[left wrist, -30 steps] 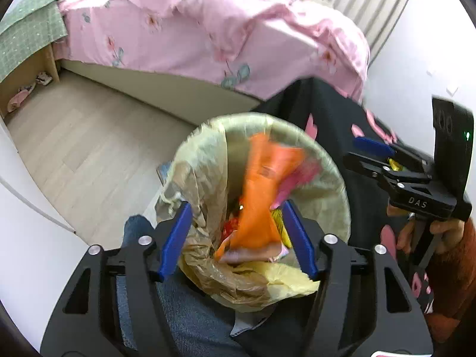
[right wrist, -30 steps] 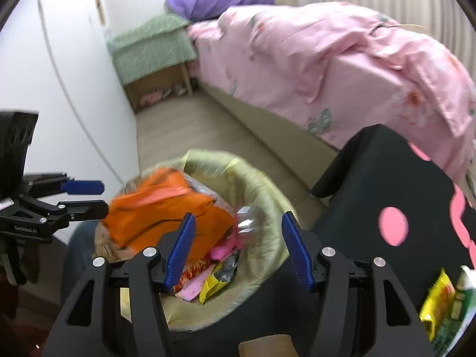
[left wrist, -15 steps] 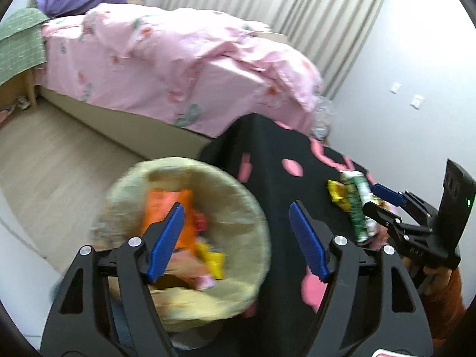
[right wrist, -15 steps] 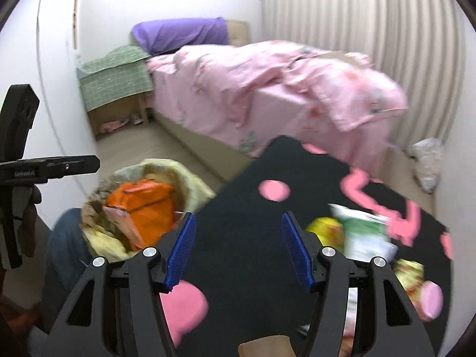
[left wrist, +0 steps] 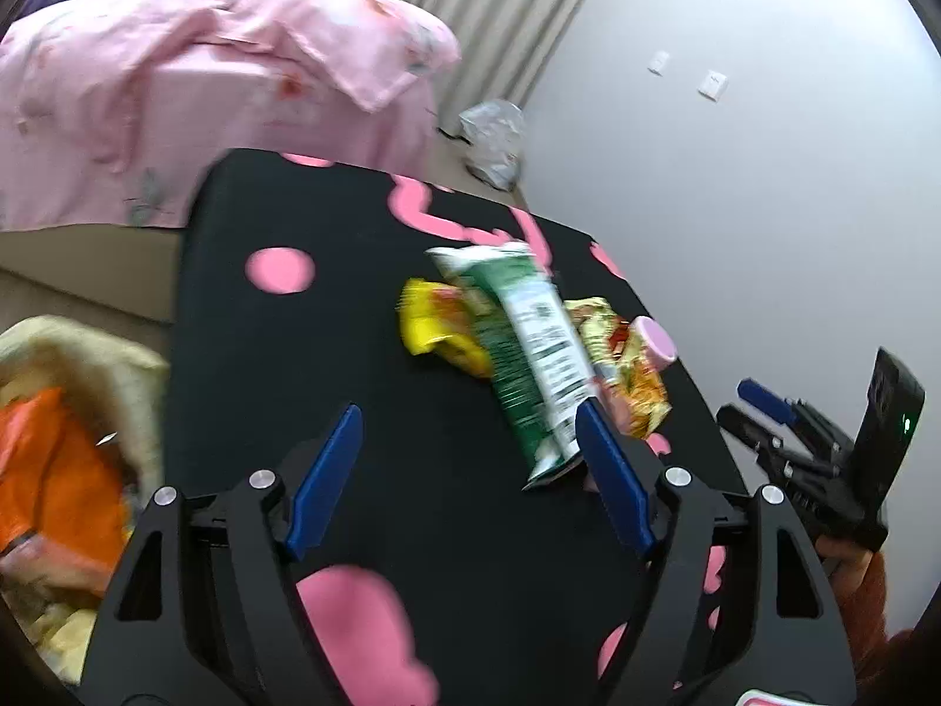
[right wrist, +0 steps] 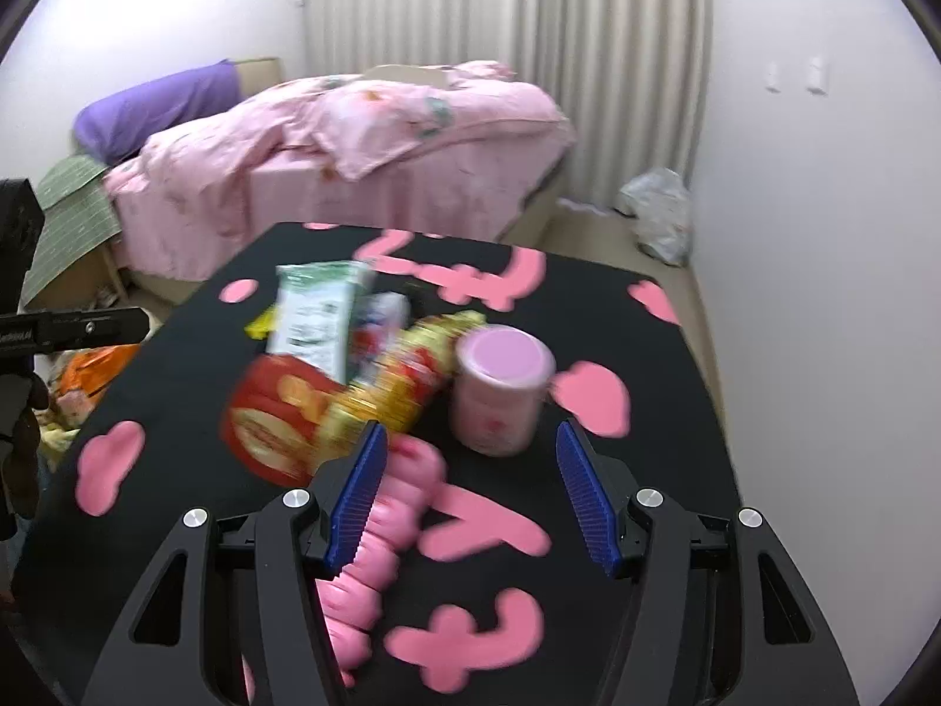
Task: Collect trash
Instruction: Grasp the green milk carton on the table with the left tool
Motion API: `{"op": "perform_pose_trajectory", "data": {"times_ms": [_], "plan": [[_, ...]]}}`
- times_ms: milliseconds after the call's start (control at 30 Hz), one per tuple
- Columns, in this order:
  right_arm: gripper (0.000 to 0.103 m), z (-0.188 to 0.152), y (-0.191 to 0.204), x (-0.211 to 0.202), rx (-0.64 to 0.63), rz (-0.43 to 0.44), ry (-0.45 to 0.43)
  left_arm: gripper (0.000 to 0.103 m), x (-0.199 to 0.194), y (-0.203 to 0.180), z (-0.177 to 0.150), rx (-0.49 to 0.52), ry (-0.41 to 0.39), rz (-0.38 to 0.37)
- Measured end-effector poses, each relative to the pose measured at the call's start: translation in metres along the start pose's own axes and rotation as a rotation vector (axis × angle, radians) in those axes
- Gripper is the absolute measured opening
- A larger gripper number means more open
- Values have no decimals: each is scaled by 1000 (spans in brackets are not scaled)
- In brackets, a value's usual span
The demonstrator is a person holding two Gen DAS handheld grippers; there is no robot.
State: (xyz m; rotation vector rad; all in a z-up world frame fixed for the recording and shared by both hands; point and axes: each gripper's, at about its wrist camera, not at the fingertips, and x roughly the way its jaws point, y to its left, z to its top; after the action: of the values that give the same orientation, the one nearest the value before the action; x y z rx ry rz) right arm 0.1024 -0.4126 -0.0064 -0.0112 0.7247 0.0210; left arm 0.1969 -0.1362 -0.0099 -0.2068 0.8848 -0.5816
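Both grippers swung from the bin [left wrist: 64, 441] to the worktop [right wrist: 676, 441]; our fingers gape empty, wrappers [right wrist: 329, 388] at 11 o'clock, cup [right wrist: 500, 388] at 12.

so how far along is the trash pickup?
Partly done: an orange wrapper lies in the lined bin. Nothing in hand; the left hand-held gripper and right hand-held gripper are open. Left on the table: green packet, yellow wrappers, pink cup.
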Motion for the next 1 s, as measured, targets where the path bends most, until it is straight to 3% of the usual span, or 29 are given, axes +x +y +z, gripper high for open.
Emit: {"op": "perform_pose_trajectory", "data": {"times_ms": [133,200,333,467,500,667,1000], "plan": [[57,-15,-12,5,10,-64,8,74,37,-19,23,-43,5,13],[57,-20,-12,10,3,-91,19,77,61,-29,35,-45,30,62],[57,-33,-17,18,37,-70,43,77,104,-45,44,11,116,169],[57,-41,-22,17,80,-37,49,76,118,-46,42,10,150,168],[57,-42,-22,17,82,-29,50,70,120,-47,41,22,167,168],[57,-36,-12,7,56,12,13,69,99,-27,23,85,184,154],[57,-14,43,14,-52,134,18,69,38,18,-1,62,147,101]]}}
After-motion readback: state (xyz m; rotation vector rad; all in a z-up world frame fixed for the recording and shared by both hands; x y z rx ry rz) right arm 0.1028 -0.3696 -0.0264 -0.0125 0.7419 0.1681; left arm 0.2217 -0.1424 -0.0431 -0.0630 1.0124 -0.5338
